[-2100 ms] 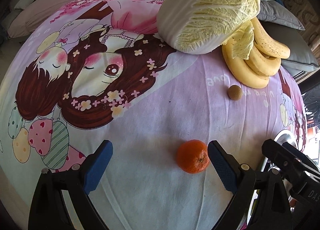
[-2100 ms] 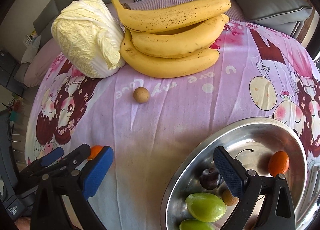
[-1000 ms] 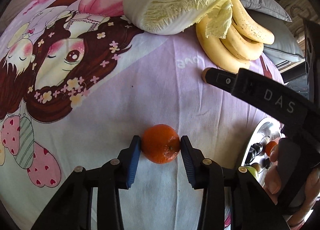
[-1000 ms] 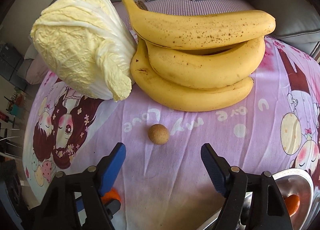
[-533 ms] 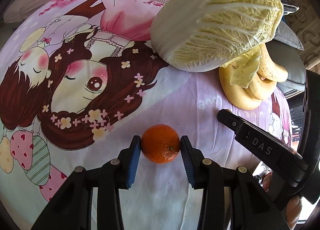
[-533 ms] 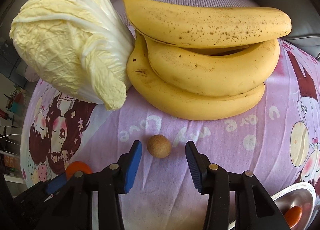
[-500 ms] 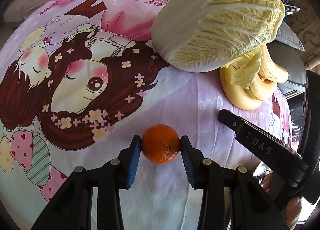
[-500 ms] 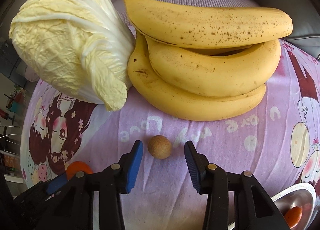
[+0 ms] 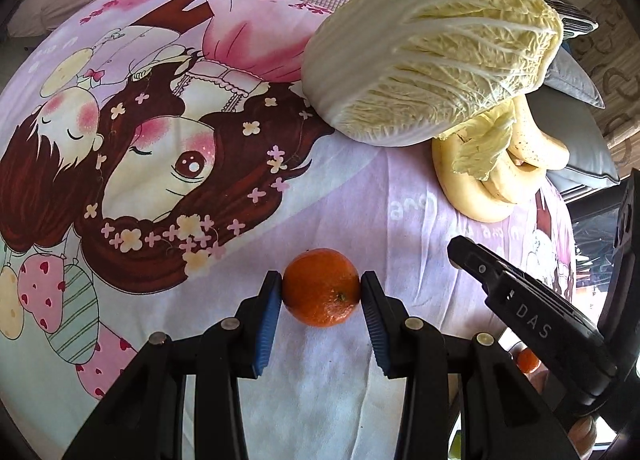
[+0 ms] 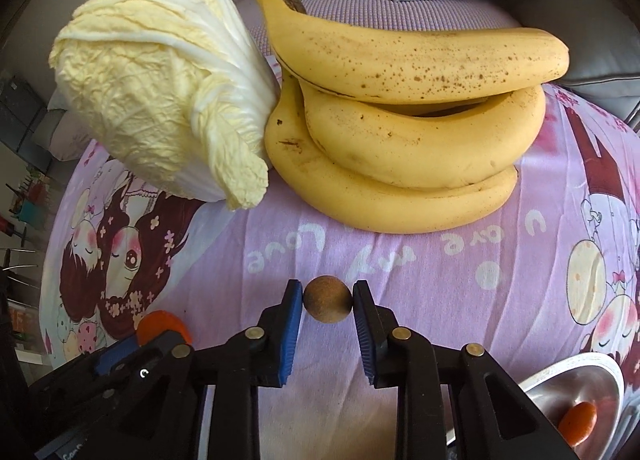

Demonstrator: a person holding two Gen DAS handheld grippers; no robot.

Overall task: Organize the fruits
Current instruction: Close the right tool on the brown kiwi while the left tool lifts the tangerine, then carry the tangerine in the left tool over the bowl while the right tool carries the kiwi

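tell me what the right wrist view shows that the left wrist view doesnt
Only the right wrist view shows the small brown round fruit pinched in the right gripper, and the metal bowl at lower right. Only the left wrist view shows the whole orange clamped in the left gripper. Both show the cabbage, the bananas and the printed purple cloth.

Right tool (image 10: 327, 300) clamps a small brown round fruit (image 10: 327, 304) on the cartoon-print sheet (image 10: 440, 260); banana bunch (image 10: 400, 120) touches napa cabbage (image 10: 160, 100) beyond.
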